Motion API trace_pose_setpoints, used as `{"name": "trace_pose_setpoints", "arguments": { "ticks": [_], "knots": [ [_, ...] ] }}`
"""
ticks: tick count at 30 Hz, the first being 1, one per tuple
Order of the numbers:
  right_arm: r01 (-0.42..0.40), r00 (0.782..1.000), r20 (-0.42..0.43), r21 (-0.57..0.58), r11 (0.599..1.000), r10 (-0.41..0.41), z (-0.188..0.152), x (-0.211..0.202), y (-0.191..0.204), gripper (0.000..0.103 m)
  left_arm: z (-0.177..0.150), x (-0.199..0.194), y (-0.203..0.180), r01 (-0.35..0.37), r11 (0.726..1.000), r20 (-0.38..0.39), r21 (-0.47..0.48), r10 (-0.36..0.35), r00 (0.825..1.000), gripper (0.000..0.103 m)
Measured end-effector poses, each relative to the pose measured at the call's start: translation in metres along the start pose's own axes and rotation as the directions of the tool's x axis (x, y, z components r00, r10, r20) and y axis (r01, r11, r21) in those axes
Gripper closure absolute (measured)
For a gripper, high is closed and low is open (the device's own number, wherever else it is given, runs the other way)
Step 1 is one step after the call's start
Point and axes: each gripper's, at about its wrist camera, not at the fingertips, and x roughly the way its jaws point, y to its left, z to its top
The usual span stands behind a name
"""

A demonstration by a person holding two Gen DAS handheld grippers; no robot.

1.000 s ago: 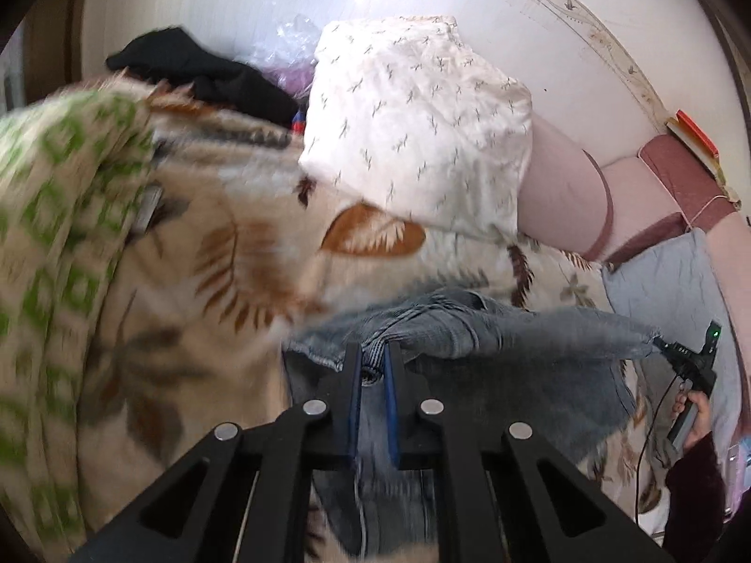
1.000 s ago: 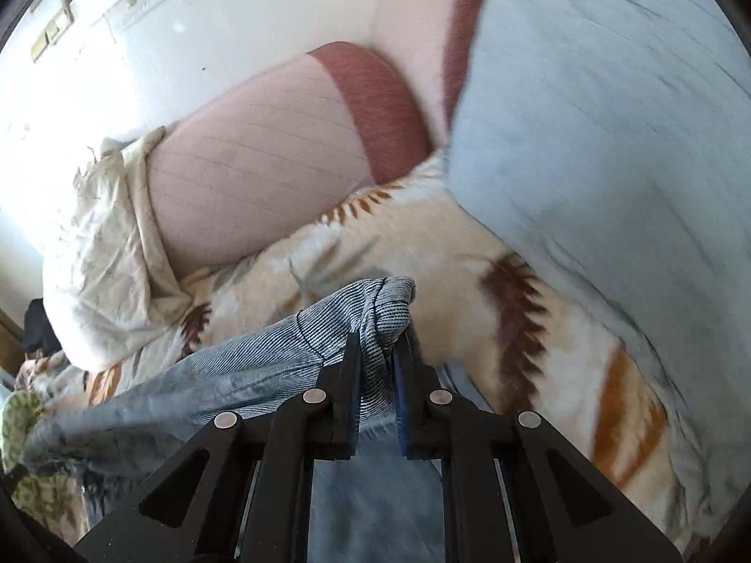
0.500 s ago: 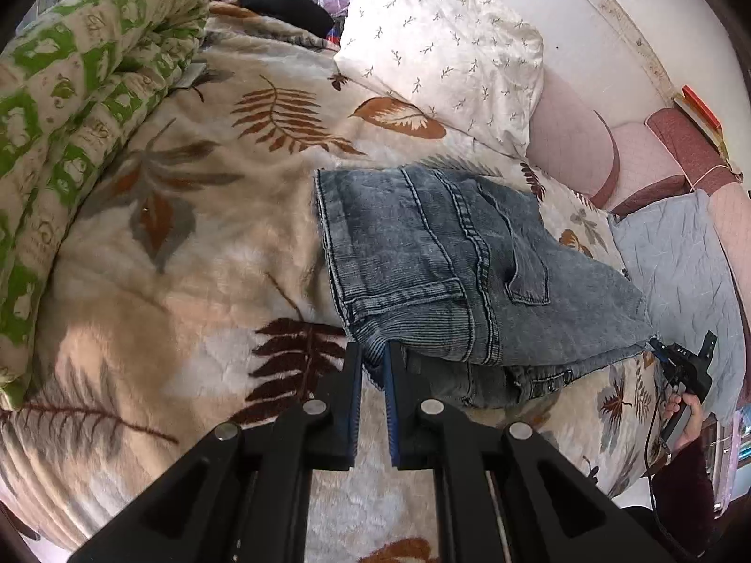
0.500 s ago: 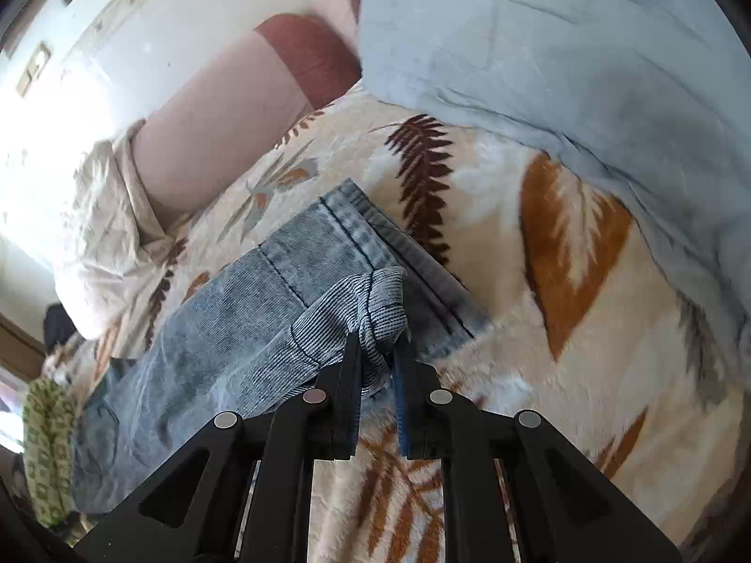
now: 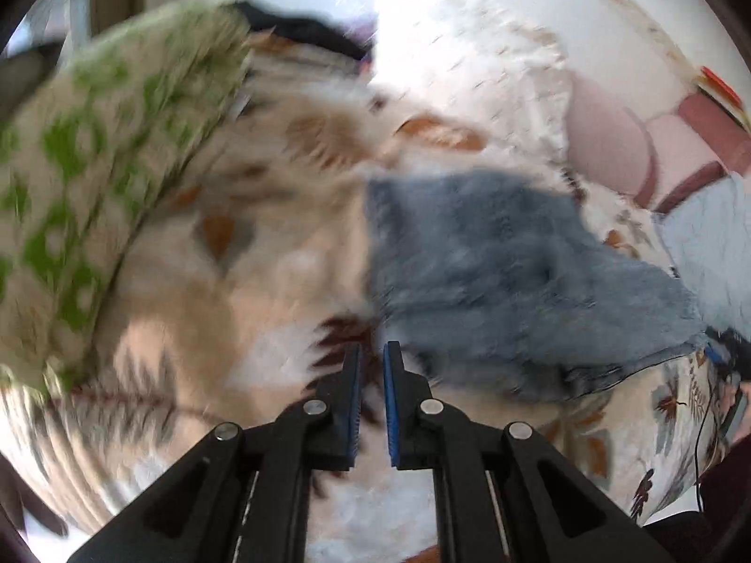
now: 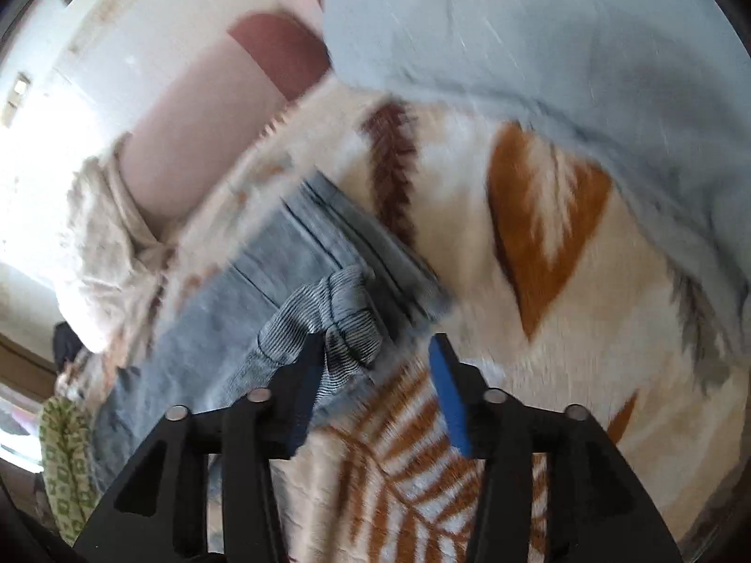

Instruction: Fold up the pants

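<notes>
The grey-blue denim pants [image 5: 507,272] lie folded on the leaf-print blanket [image 5: 244,291]. My left gripper [image 5: 372,366] is shut with a narrow slit between the blue pads, empty, just left of the pants' near corner. In the right wrist view the pants [image 6: 291,281] stretch away to the left, with a bunched cuff [image 6: 342,319] resting against the left finger. My right gripper [image 6: 375,366] is open, and the cuff lies loose between the jaws. Both views are blurred by motion.
A green-patterned quilt [image 5: 84,178] is rolled up at the left. A white pillow [image 5: 493,79] and pink cushions [image 5: 605,140] lie at the back. A pale blue cover [image 6: 563,47] lies on the right of the bed. A pink cushion [image 6: 187,140] sits beyond the pants.
The folded pants were lowered onto the blanket. My left gripper has let go of the waistband and pulled back. My right gripper has opened, releasing the cuff.
</notes>
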Motion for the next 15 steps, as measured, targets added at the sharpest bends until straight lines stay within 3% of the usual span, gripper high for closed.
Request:
{"name": "trace_pose_setpoints", "arguments": {
  "ticks": [3, 6, 11, 15],
  "knots": [
    [-0.026, 0.998, 0.053, -0.032, 0.999, 0.027, 0.018, -0.008, 0.009, 0.049, 0.017, -0.012, -0.045, 0.02, 0.993, 0.102, 0.115, -0.032, 0.994, 0.091],
    [-0.076, 0.994, 0.07, -0.041, 0.996, 0.079, 0.042, -0.006, 0.02, 0.047, 0.029, -0.004, -0.092, 0.084, 0.974, 0.138, 0.211, -0.115, 0.984, 0.088],
    [-0.098, 0.995, 0.016, -0.011, 0.995, 0.098, 0.066, 0.027, 0.029, 0.047, 0.028, 0.036, -0.138, 0.178, 0.94, 0.071, 0.292, -0.207, 0.976, 0.088],
    [-0.105, 0.993, -0.043, 0.029, 0.994, 0.106, 0.074, 0.055, 0.026, 0.047, 0.019, 0.049, -0.15, 0.2, 0.911, 0.06, 0.361, -0.237, 0.97, 0.088]
  ]
}}
